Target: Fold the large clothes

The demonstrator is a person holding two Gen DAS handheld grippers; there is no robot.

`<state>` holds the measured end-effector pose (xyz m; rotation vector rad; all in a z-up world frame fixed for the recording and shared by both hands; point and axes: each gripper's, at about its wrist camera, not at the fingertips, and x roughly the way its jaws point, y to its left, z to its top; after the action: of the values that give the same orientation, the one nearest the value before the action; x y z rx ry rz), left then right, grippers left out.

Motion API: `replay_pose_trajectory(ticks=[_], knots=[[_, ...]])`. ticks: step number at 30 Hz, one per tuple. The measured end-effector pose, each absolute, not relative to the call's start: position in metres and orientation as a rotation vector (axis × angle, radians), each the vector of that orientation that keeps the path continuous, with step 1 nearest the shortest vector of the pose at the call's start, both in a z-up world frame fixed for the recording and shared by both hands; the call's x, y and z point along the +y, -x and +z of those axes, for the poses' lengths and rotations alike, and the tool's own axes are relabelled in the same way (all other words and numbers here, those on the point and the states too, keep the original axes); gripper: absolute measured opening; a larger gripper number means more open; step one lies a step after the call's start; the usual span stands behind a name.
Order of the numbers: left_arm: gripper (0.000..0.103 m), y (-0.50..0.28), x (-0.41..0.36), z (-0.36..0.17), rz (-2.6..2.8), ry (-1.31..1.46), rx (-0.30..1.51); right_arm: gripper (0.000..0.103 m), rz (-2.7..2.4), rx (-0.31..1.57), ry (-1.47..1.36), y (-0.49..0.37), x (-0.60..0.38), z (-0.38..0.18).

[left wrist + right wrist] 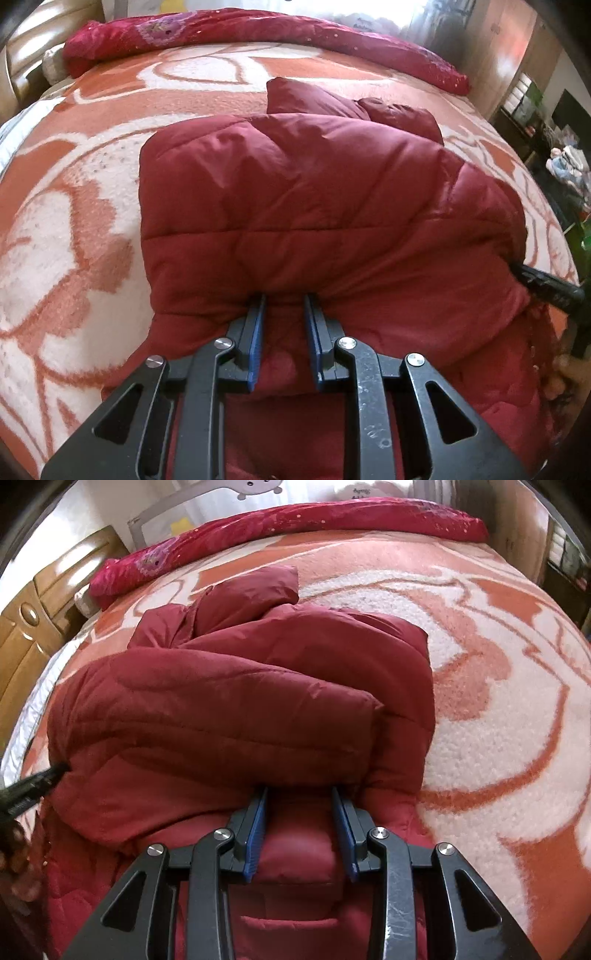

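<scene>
Jacket point(314, 206) lengthwise, sleeve far-pointing

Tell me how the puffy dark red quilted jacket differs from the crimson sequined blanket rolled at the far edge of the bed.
The puffy dark red quilted jacket is matte and plain; the crimson sequined blanket glitters with a purple patch. The jacket lies bulky mid-bed, the blanket rolled long along the far edge. Both claws reach the jacket; none touches the blanket. Both are red fabric.

jacket point(295, 206) — dark red, quilted, puffy | folded over itself | lying on bed
</scene>
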<state>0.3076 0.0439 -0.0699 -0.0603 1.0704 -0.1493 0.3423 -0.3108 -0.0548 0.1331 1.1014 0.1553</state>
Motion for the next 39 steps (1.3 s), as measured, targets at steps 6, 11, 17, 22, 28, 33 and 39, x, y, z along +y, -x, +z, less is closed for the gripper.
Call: replay_pose_trajectory(ticks=[6,11,17,22,28,33,39], knots=[[0.019,-0.306,0.038,-0.070,-0.127,0.029,1.059,0.039,0.224,0.955,-0.123,-0.324,-0.285,-0.003],[0.019,-0.307,0.038,-0.069,-0.121,0.023,1.067,0.036,0.258,1.029,-0.034,-0.341,-0.253,-0.030],[0.019,-0.306,0.032,-0.071,-0.101,-0.012,1.058,0.033,0.225,1.086,-0.009,-0.352,-0.261,-0.067],[0.019,-0.304,0.033,-0.064,-0.099,-0.025,1.074,0.033,0.217,1.085,0.002,-0.353,-0.259,-0.070],[0.019,-0.272,0.052,-0.042,-0.071,0.007,1.058,0.033,0.228,1.086,-0.035,-0.354,-0.265,-0.070],[0.019,-0.233,0.075,-0.032,-0.059,0.074,1.053,0.034,0.231,1.079,-0.071,-0.349,-0.269,-0.060],[0.019,-0.192,0.102,-0.025,-0.045,0.129,1.041,0.037,0.231,1.047,-0.071,-0.323,-0.276,-0.036]])
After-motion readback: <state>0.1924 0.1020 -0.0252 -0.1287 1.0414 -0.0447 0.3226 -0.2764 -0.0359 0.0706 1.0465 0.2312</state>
